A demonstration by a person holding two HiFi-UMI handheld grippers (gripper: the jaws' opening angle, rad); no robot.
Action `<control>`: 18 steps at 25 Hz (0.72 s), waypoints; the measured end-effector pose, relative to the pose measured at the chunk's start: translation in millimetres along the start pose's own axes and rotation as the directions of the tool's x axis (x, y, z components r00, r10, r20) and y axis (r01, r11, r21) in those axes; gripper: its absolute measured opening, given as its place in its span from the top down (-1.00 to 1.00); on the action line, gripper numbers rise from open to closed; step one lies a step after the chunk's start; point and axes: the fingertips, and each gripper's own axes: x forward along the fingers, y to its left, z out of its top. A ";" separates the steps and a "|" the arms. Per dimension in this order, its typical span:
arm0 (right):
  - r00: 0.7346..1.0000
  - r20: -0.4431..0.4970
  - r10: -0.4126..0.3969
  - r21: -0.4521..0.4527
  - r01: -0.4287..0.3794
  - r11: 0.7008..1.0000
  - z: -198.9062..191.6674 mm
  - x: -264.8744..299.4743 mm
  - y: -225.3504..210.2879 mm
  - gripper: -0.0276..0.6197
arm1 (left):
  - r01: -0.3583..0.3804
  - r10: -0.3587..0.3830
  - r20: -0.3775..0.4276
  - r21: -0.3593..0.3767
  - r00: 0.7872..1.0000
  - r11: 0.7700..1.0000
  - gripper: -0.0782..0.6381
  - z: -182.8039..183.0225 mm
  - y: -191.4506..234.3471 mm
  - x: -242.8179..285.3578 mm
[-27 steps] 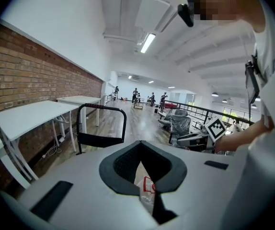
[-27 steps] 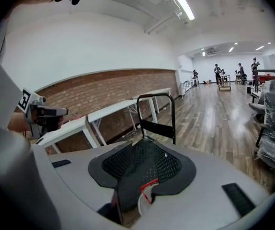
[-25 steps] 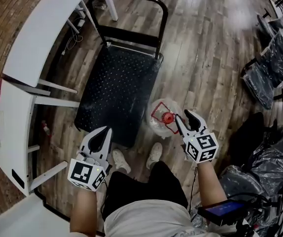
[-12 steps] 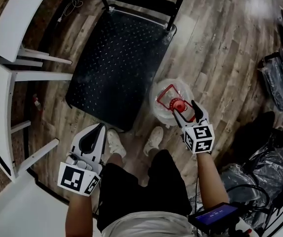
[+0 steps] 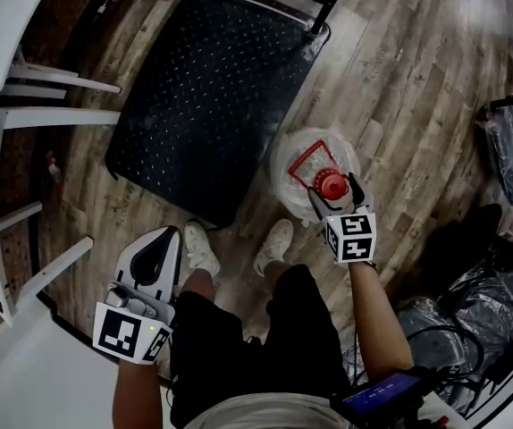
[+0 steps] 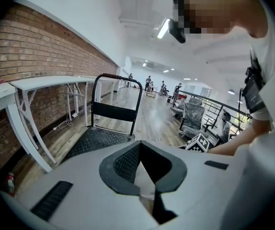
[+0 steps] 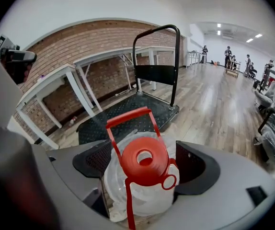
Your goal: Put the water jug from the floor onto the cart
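- Water jug (image 5: 294,161) stands upright on the wooden floor (image 5: 399,105), just right of the cart's near corner and not yet lifted. Its red cap (image 7: 144,159) faces up and its red carry handle (image 7: 128,119) stands raised.
- Right gripper (image 5: 335,195) hangs straight over the jug's top. Its jaws have just been opening and now stand wide, with the cap and neck between them. The pads do not press on anything, so nothing is grasped. The wide spread seems meant to clear the cap before closing on the neck or the handle.
- Left gripper (image 5: 161,247) hovers at the near left, well apart from the jug. Its jaws are clenched together on nothing. It looks held back, perhaps to steady the jug's body later.
- Cart (image 5: 203,105) lies left of and beyond the jug. Its dark studded deck is bare and its push handle (image 7: 156,32) stands at the far end, so the lift should be short.
- Likely risk: the clear, smooth jug could slip or swing if gripped off-centre.
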 end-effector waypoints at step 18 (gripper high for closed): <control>0.996 -0.002 -0.085 0.047 0.085 0.995 -10.6 14.7 -10.6 -0.07 | -0.010 0.010 -0.013 -0.008 1.000 1.000 0.78 -6.2 8.3 -8.9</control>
